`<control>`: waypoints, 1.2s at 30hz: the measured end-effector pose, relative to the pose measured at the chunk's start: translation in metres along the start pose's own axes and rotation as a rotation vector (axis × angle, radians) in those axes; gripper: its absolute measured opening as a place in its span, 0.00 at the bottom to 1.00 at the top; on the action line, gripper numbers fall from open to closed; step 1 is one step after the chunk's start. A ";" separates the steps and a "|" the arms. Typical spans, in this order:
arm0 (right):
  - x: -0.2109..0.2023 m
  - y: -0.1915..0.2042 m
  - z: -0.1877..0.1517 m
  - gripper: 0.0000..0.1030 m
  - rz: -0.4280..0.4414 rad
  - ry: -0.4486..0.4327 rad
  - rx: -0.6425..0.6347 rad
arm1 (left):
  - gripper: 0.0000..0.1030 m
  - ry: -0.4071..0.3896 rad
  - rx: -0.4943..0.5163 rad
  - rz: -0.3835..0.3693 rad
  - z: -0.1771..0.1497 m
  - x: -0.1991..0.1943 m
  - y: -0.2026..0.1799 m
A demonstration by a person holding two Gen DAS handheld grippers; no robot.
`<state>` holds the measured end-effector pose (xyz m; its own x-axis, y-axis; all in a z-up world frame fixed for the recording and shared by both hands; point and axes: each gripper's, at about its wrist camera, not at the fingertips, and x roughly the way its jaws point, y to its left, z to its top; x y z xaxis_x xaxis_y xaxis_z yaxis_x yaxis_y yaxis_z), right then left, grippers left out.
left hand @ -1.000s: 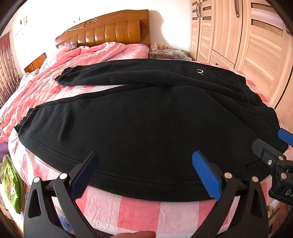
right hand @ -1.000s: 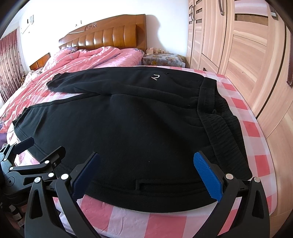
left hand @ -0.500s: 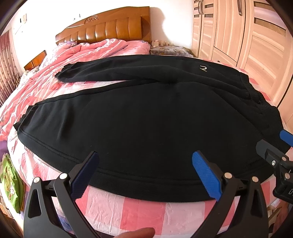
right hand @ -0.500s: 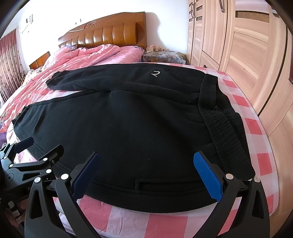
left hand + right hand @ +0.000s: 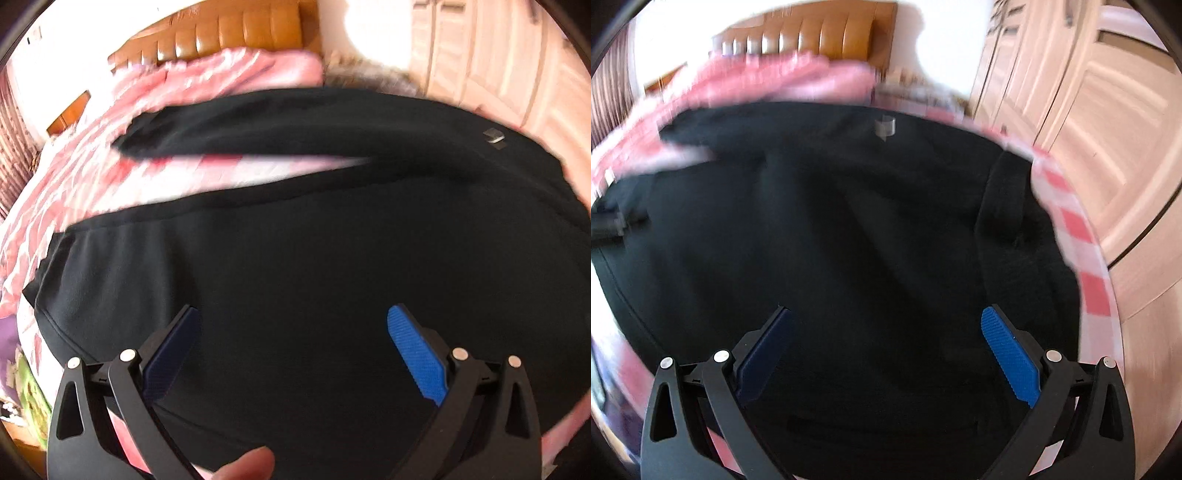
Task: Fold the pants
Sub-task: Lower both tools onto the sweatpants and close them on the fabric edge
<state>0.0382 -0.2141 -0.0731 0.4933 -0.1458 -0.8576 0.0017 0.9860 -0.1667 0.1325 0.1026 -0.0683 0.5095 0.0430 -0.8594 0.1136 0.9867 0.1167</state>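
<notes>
Black pants (image 5: pixel 295 240) lie spread on the bed, legs pointing left and waistband (image 5: pixel 1008 206) at the right; a small pale logo (image 5: pixel 884 126) shows on the far leg. My left gripper (image 5: pixel 291 343) hovers open over the near leg, nothing between its blue pads. My right gripper (image 5: pixel 884 343) stands open over the hip area, close to the waistband, holding nothing. Both views are blurred by motion. A fingertip (image 5: pixel 247 463) shows at the bottom edge of the left wrist view.
The pants rest on a pink checked bedsheet (image 5: pixel 1071 221). A pink quilt (image 5: pixel 207 77) is bunched by the wooden headboard (image 5: pixel 229 33). Pale wooden wardrobe doors (image 5: pixel 1100 110) stand close on the right. A dark blurred shape (image 5: pixel 613 221) sits at the left edge.
Both grippers have moved forward and down over the pants, which now fill more of each view. Jaws stay wide. The other gripper has left the left wrist view.
</notes>
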 end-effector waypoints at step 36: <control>0.138 -0.088 0.264 0.96 0.385 -0.017 -0.148 | 0.97 0.262 -0.219 -0.560 0.263 0.116 -0.026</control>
<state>0.3352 -0.3000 -0.0481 0.4473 0.2344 -0.8631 -0.3108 0.9456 0.0958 0.4130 0.0404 -0.0400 0.1962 -0.4771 -0.8567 0.1113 0.8788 -0.4640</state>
